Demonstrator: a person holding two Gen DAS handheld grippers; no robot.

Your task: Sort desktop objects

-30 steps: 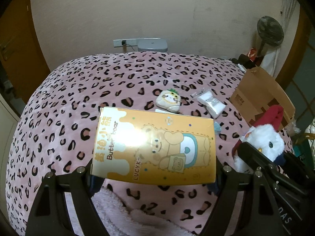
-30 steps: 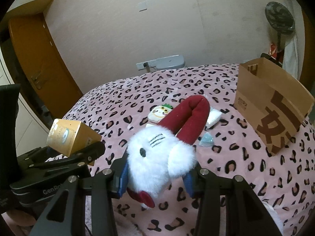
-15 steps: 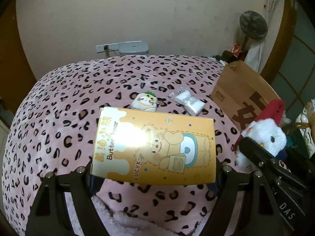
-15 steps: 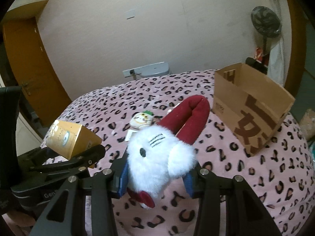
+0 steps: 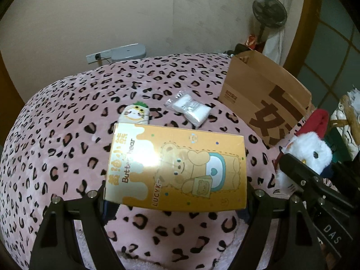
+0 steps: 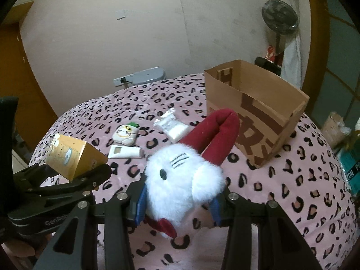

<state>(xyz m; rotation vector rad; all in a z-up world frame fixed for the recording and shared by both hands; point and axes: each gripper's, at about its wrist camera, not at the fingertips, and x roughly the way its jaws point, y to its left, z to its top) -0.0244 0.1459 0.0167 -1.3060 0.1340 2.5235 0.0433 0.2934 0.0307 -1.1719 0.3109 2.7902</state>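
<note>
On the bed: a pink fleece blanket with black leopard spots [image 6: 281, 180] covers the whole surface, and every loose item lies on it.
Left tool: the left tool [image 5: 175, 199] is closed across the short ends of a flat yellow cardboard box printed with a cartoon bear and the words "Butter bear" [image 5: 177, 168], one jaw pressed on each end, and holds it clear of the blanket.
Right tool: the right tool [image 6: 178, 204] is closed on a white fluffy plush toy with long dark red ears [image 6: 184, 177], blue pads squeezing its sides; the ears point toward 1 o'clock.
Paper bag: an open brown paper bag with dark brown lettering [image 6: 258, 112] stands upright on the blanket at 1 o'clock from the plush toy, just beyond the ears.
Small plush: a small cream cat-faced plush with a green tuft [image 6: 125, 132] lies at 11 o'clock from the white toy.
Clear packet: a clear plastic packet of white contents [image 6: 172, 127] lies at 12 o'clock, between the small plush and the bag.
White tube: a flat white tube [image 6: 124, 151] lies just below the small plush.
Background: a black standing fan [image 6: 280, 19] and a grey box by a wall socket [image 6: 144, 75] sit beyond the bed against a beige wall.
</note>
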